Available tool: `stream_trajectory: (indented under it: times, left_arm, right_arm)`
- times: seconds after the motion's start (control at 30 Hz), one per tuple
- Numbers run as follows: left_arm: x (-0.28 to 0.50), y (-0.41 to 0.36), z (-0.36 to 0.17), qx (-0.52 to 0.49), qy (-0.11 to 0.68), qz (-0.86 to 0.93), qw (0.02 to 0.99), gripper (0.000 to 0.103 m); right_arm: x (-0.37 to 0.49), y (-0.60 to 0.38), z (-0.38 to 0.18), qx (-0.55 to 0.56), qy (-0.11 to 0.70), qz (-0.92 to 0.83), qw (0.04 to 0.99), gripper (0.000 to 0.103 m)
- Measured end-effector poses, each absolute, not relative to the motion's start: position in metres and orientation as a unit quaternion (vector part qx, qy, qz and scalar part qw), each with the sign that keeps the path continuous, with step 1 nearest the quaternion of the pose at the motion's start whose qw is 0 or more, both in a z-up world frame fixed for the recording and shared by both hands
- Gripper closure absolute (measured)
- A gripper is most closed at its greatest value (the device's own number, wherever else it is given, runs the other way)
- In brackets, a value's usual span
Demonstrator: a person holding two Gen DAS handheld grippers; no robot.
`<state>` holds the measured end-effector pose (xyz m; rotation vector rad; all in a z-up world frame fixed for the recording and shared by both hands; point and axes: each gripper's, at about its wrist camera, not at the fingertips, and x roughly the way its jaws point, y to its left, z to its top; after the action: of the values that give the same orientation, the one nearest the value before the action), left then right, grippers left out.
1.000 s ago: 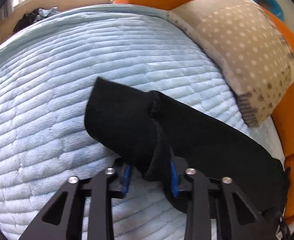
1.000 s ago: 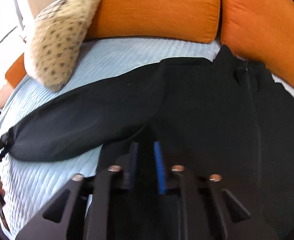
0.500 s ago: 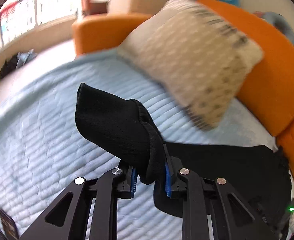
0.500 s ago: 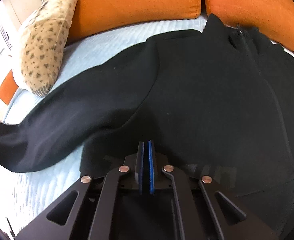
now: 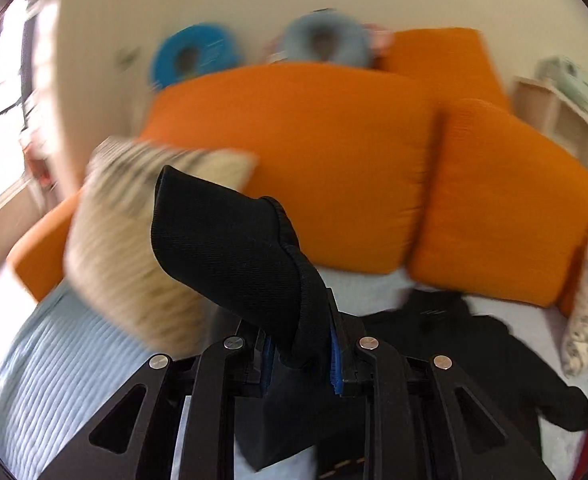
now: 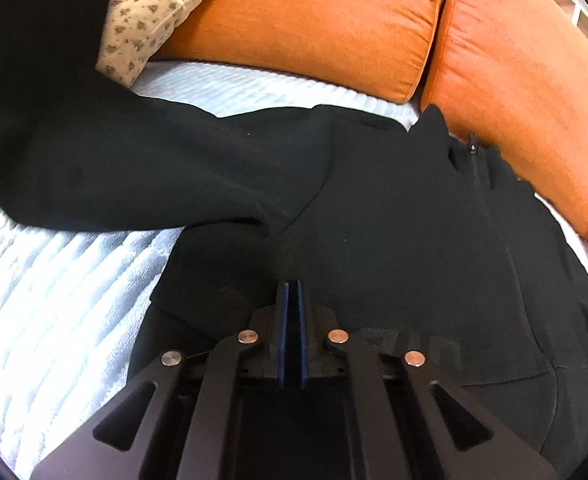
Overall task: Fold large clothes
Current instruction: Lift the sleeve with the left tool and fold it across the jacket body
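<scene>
In the left wrist view my left gripper (image 5: 299,354) is clenched on the cuff of the sleeve (image 5: 230,248), which stands up at the frame's middle in front of the orange cushions (image 5: 334,160); I should carry it low and flat across toward the jacket (image 5: 474,344) at lower right, so it lands smooth on the chest. In the right wrist view my right gripper (image 6: 290,340) is clenched at bottom centre, seemingly pinning the jacket (image 6: 394,220) to the bed (image 6: 54,300); I should hold it steady.

The jacket (image 6: 374,220) is spread on the blanket (image 6: 54,300); cushions (image 6: 314,20) are propped behind it; a pillow (image 6: 146,20) is set at their left.
</scene>
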<state>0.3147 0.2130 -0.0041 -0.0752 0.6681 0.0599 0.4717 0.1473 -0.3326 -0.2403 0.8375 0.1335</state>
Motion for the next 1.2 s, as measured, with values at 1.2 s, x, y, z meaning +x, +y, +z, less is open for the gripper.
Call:
stream_trajectory:
  times: [1.2]
  left_arm:
    - [0.341,-0.232,-0.289,0.205,0.495,-0.18,0.825,0.039]
  right_arm:
    - [0.469,0.148,-0.342,-0.134,0.39,0.073,0.908,0.097]
